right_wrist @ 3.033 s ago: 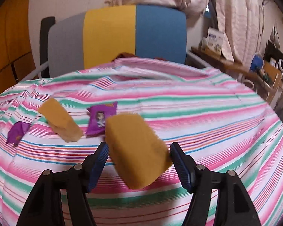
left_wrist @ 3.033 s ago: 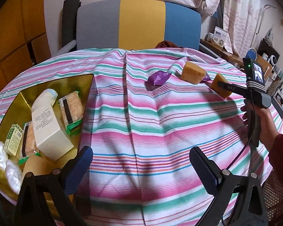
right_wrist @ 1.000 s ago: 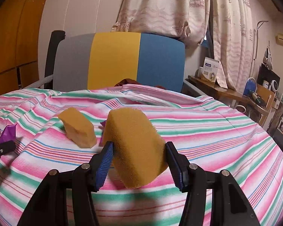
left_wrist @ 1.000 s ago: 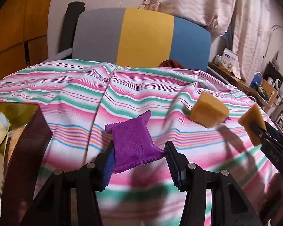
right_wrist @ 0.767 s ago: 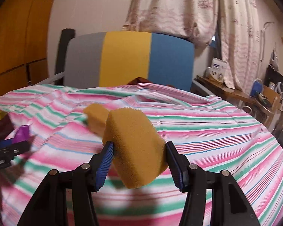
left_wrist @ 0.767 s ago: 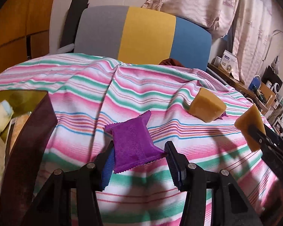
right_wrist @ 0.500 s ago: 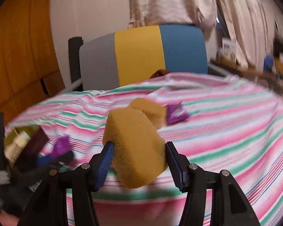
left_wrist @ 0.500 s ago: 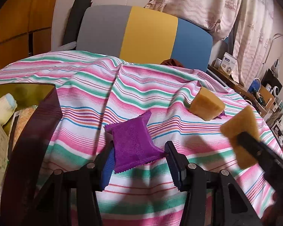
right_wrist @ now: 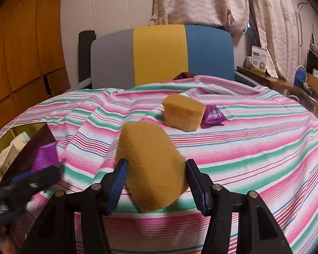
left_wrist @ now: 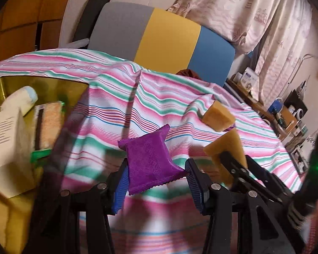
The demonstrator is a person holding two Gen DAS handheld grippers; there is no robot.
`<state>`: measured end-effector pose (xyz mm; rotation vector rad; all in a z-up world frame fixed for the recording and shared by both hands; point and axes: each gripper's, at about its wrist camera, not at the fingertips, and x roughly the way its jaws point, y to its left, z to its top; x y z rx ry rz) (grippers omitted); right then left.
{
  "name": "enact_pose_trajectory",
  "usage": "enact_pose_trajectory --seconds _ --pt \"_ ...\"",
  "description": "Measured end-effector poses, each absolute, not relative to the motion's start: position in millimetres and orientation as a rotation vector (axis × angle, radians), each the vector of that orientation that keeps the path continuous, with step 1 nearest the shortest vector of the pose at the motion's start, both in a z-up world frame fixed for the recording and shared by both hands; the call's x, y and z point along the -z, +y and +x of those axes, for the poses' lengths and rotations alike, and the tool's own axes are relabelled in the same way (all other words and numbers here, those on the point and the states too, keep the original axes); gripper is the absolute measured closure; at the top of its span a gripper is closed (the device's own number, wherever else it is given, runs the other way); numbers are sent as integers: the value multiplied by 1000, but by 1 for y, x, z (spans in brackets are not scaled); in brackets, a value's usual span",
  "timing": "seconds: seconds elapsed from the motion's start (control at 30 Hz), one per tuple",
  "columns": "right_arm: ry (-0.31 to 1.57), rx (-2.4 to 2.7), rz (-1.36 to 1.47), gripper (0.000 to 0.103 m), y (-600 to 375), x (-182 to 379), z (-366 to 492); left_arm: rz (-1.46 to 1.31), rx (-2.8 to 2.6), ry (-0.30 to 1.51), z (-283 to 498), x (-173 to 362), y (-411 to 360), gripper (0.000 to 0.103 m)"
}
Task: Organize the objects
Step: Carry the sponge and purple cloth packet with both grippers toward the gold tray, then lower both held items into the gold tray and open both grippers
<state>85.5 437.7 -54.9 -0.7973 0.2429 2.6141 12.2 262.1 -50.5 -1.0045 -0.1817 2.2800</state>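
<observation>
My left gripper (left_wrist: 154, 177) is shut on a purple packet (left_wrist: 151, 162) and holds it above the striped cloth, just right of the gold tray (left_wrist: 42, 84). My right gripper (right_wrist: 155, 178) is shut on a yellow sponge (right_wrist: 150, 165) held above the cloth; that sponge also shows in the left wrist view (left_wrist: 226, 150), close to the right of my left gripper. A second yellow sponge (right_wrist: 182, 112) lies on the cloth with a small purple sachet (right_wrist: 214, 114) beside it. The left gripper with its purple packet (right_wrist: 45, 154) shows at the lower left of the right wrist view.
The gold tray holds a white box (left_wrist: 8, 146), a white tube (left_wrist: 21, 101) and a packaged orange bar (left_wrist: 50, 124). A grey, yellow and blue chair back (right_wrist: 161, 55) stands behind the table. A cluttered side shelf (right_wrist: 286, 80) is at the right.
Both grippers have moved left toward the gold tray, each still holding its object. The right gripper has come close beside the left one.
</observation>
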Motion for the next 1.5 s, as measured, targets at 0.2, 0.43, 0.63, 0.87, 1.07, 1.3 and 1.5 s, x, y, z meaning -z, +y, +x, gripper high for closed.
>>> enact_pose_trajectory --seconds 0.2,0.43,0.63,0.87,1.07,1.3,1.5 --pt "142 -2638 -806 46 421 53 82 -935 -2322 -168 18 26 221 51" --pt "88 -2666 -828 46 408 53 79 -939 -2399 -213 0 15 168 51" --pt "141 -2691 -821 46 403 49 86 -976 -2468 -269 -34 10 121 51" --pt "277 -2744 -781 46 382 39 94 -1060 -2594 -306 -90 14 69 51" --pt "322 -2843 -755 46 340 25 92 -1171 -2614 -306 -127 28 50 51" --pt "410 -2947 -766 46 306 12 92 -1366 -2505 -412 -151 53 40 50" --pt "428 -3025 -786 46 276 4 95 -1406 -2485 -471 -152 59 35 45"
